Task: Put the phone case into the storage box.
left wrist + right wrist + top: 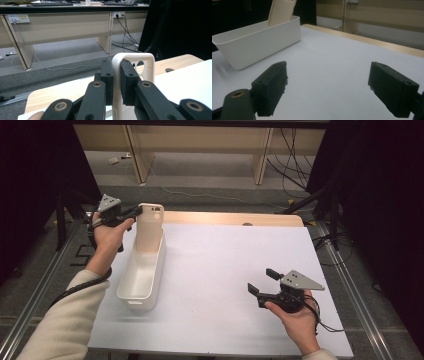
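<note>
So the phone case (150, 227) is being pinched by its top edge in the left gripper (131, 215), standing upright at the far end of the white bin (141, 272), with its lower part down inside the bin. In the left gripper view the fingers (127, 83) are being pressed tight on either side of the thin rim, right beside the camera cut-out.

Handling-wise, it's being judged as very light and a bit flexy: a thin cream-coloured plastic shell with rounded corners and a smooth, matte-looking skin. Probably somewhat slippery, so the rim near a corner is being counted as the best spot to take hold, since the wall is stiffest there. Squeezing across the open middle isn't being recommended, as the shell would likely bow.

The bin is looking like rigid moulded plastic, long and narrow with rounded corners and a slightly glossy finish, and it's being left sitting on the pale, smooth worktop (225, 270).

The right gripper (265, 282) is being held low over the worktop, well apart from the bin, with its fingers (270, 86) spread wide and nothing between them.
</note>
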`<state>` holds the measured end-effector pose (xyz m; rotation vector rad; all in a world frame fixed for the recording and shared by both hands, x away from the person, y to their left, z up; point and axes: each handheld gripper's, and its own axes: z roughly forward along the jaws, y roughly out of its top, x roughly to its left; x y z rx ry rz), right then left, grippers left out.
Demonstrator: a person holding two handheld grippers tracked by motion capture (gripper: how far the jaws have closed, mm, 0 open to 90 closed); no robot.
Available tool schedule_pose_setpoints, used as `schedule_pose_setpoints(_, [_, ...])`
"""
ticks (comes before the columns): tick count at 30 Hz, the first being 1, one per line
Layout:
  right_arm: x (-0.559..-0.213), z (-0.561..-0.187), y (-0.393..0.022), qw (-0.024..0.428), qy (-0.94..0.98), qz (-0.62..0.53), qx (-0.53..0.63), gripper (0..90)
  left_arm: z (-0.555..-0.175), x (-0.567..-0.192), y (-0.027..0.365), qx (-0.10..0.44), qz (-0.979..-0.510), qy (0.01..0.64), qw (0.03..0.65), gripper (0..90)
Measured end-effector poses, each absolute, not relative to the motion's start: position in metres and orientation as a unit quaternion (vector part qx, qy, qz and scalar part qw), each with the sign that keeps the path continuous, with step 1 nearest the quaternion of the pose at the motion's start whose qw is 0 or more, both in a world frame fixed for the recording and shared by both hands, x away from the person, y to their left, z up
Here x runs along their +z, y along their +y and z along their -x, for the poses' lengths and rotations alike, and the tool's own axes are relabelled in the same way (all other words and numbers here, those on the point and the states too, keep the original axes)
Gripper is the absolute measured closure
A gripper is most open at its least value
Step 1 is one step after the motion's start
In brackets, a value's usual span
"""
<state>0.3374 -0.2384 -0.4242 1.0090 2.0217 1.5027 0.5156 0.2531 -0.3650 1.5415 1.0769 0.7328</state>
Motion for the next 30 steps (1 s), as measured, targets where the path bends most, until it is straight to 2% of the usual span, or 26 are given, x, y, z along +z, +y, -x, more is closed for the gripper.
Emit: schedule_pose_setpoints(30, [-0.426,-0.339,-0.237,0.212,0.725,-0.360,0.547,16.9,-0.523,-0.376,0.254,0.303,-0.652,0.459,0.523,81.9])
